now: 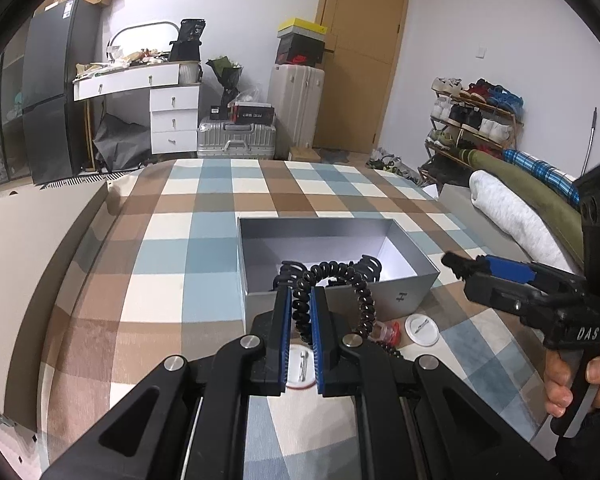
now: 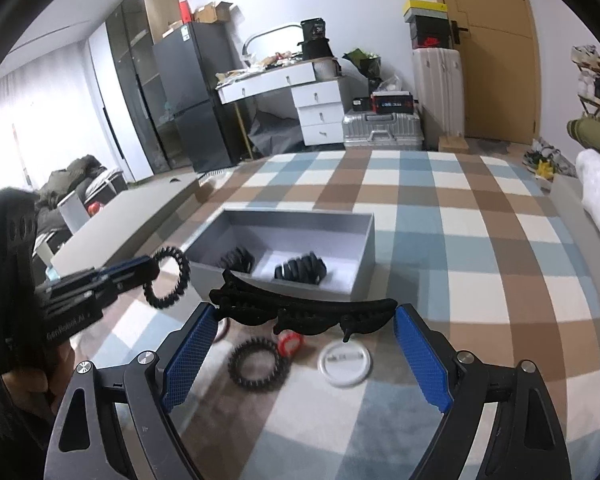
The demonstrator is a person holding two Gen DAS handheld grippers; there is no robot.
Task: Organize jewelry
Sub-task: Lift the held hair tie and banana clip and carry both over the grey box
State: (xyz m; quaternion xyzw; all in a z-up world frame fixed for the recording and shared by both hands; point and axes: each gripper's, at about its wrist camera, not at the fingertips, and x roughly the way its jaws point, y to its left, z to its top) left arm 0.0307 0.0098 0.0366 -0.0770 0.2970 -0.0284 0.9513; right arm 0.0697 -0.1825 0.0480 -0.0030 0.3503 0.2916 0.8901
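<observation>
- Between the left gripper's (image 1: 300,320) closed jaws sat a black coil tie (image 1: 336,280), pinched on one side of its loop, the rest arching free to the right of the fingers.
- Across the right gripper's (image 2: 302,356) wide-spread pads lay a long black clip (image 2: 304,312), its long axis running crosswise from one pad to the other; both ends met the pads, so I judged it held, though the contact at the right end was hard to make out.
- Just ahead of and below both grippers stood the grey box (image 2: 364,276), open-topped, its long axis crosswise to the left gripper. Two dark claw clips (image 2: 300,268) already lay inside.
- The coming move seemed to turn on this: the box lay straight ahead of the left gripper, its near wall just past the tie, while for the right gripper it lay ahead and slightly left. The left hand looked the nearer, and the long clip would need its length lined up with the box's length to drop in cleanly.
- Below the right gripper, on the checked cloth (image 2: 480,240), remained a second coil tie (image 2: 258,366), a small red item (image 2: 290,342) and a white disc (image 2: 346,364).
- The left gripper's fingers hid most of another white disc (image 1: 300,364) beneath them; the red item was too blurred to name.
</observation>
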